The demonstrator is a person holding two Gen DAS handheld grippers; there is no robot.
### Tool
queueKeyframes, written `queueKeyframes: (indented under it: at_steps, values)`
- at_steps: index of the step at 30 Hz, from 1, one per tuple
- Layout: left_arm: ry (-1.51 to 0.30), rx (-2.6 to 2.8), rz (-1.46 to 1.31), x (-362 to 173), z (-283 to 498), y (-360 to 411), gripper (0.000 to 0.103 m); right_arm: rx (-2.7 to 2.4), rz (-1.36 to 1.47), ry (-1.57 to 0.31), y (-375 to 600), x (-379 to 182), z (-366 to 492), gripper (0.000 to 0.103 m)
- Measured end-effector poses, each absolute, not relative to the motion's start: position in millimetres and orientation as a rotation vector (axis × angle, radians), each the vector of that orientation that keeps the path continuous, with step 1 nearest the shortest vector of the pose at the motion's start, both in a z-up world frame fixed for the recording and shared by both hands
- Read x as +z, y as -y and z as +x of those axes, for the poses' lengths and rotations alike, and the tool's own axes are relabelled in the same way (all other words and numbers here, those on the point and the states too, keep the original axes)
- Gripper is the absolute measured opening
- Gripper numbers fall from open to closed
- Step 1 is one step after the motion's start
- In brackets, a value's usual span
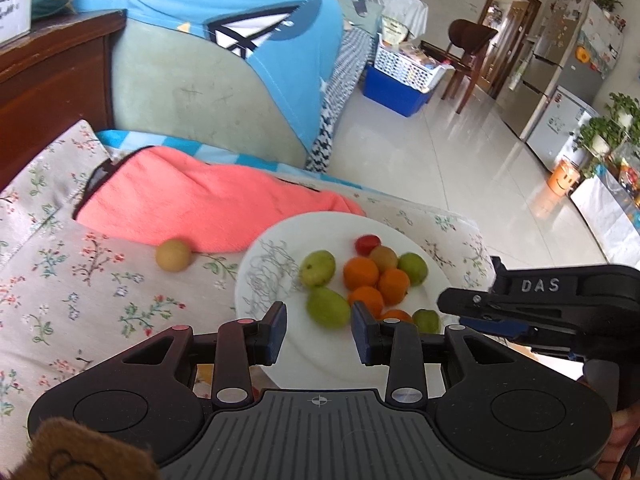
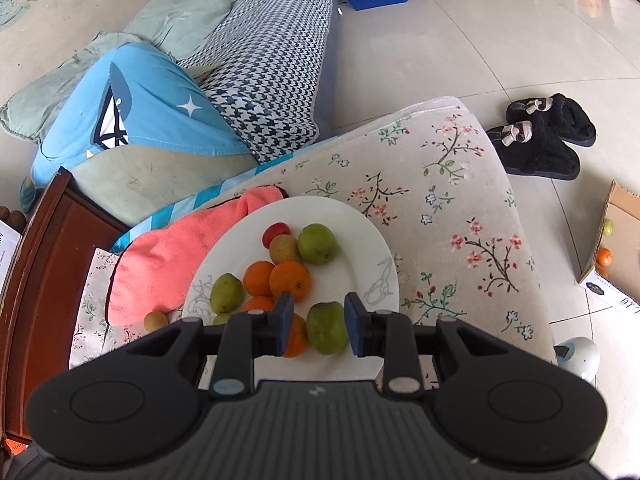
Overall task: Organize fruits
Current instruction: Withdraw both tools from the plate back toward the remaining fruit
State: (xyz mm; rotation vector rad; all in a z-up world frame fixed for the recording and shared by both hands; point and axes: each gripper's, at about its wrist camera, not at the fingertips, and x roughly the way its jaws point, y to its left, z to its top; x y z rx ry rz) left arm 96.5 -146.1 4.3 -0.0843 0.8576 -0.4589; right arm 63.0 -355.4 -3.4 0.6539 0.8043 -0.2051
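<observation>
A white plate (image 1: 276, 240) (image 2: 360, 236) lies on a flowered cushion and holds several oranges (image 1: 361, 272) (image 2: 289, 280), green fruits (image 1: 317, 267) (image 2: 317, 243) and one red fruit (image 1: 367, 243) (image 2: 276, 232). A yellowish fruit (image 1: 173, 255) (image 2: 156, 320) lies off the plate, against a pink towel (image 1: 200, 200) (image 2: 172, 264). My left gripper (image 1: 320, 322) hovers open over the plate's near edge, a green fruit (image 1: 328, 307) just beyond its tips. My right gripper (image 2: 318, 326) (image 1: 448, 308) stands open low over the plate, with a green fruit (image 2: 326, 334) lying between its pads and an orange (image 2: 298, 340) beside the left one.
The flowered cushion (image 2: 460, 208) drops off to a tiled floor on the right. Black slippers (image 2: 548, 140) and a cardboard box (image 2: 616, 240) with fruit sit on that floor. A wooden bedside frame (image 1: 52, 80) and a blue pillow (image 1: 224, 12) stand behind the towel.
</observation>
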Motion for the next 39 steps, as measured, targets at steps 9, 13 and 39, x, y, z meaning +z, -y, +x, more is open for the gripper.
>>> queueKeyframes:
  at_steps: [9,13,39]
  values:
    - [-0.839,-0.365,-0.105,23,112,119,0.04,-0.147,0.611,-0.794,343,2,67,0.031]
    - [-0.847,-0.336,-0.104,29,118,107,0.04,-0.112,0.596,-0.799,336,2,69,0.032]
    - [-0.831,-0.227,-0.063,46,138,57,0.046,0.12,0.425,-0.763,283,16,73,0.032]
